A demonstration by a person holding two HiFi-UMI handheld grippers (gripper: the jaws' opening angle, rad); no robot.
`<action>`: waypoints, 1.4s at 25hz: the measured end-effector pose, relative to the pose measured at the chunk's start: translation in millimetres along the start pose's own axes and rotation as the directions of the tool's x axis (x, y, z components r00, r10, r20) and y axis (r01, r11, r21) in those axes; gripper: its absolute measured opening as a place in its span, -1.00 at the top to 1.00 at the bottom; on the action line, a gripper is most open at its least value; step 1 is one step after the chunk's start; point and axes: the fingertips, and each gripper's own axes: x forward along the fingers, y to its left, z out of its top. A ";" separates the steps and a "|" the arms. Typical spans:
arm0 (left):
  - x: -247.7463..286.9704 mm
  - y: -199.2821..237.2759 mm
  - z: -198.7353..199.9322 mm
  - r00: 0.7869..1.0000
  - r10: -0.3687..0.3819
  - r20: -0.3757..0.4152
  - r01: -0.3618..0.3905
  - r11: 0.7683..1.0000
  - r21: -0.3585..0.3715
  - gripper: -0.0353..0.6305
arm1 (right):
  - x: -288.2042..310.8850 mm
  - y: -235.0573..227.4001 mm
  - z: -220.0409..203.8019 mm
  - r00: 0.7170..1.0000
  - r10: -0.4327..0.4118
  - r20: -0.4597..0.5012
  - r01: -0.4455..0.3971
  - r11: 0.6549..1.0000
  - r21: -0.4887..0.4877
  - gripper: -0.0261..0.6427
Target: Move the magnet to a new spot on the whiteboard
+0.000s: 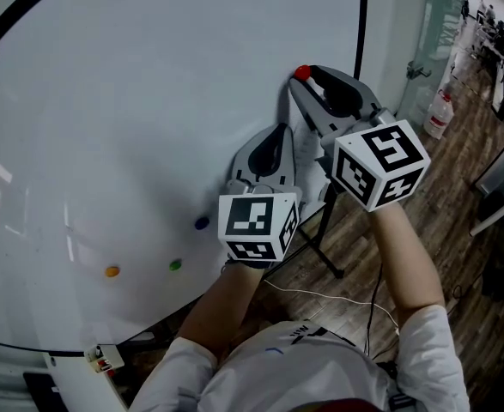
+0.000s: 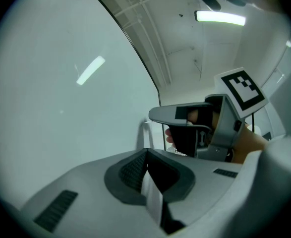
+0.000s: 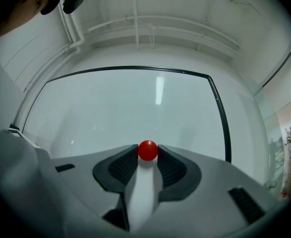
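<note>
Now gripped: magnet [image 1: 301,72] between right gripper [image 3: 147,155] jaws, 2 o'clock on whiteboard [image 1: 148,101]. Left gripper [image 2: 145,153] jaws together, empty. Placement elsewhere pending.

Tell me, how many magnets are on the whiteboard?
4. The red magnet sits between the jaws of the right gripper; the blue magnet, green magnet and orange magnet lie low on the whiteboard. The grippers may hide others.

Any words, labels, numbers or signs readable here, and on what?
No readable text.
The cubes on left gripper and right gripper: square marker patterns, no letters.
The red magnet: plain.
The shirt collar print: too small to read.
The tag below the whiteboard: too blurred.
</note>
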 end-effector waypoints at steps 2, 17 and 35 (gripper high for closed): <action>-0.7 0.4 -0.7 1.000 0.008 0.001 -0.008 1.000 0.004 0.86 | -3.3 -1.7 -5.8 1.000 -0.003 -0.010 0.003 1.000 0.008 0.54; -12.6 -22.0 -20.7 0.998 -0.052 -0.031 0.052 0.999 0.003 0.86 | -54.1 -1.9 -56.8 0.997 -0.028 -0.068 0.033 0.996 0.080 0.54; -58.4 -45.9 -22.1 0.995 -0.094 -0.026 0.093 0.995 -0.037 0.86 | -105.7 28.6 -68.7 0.994 -0.051 -0.096 0.066 0.986 0.154 0.54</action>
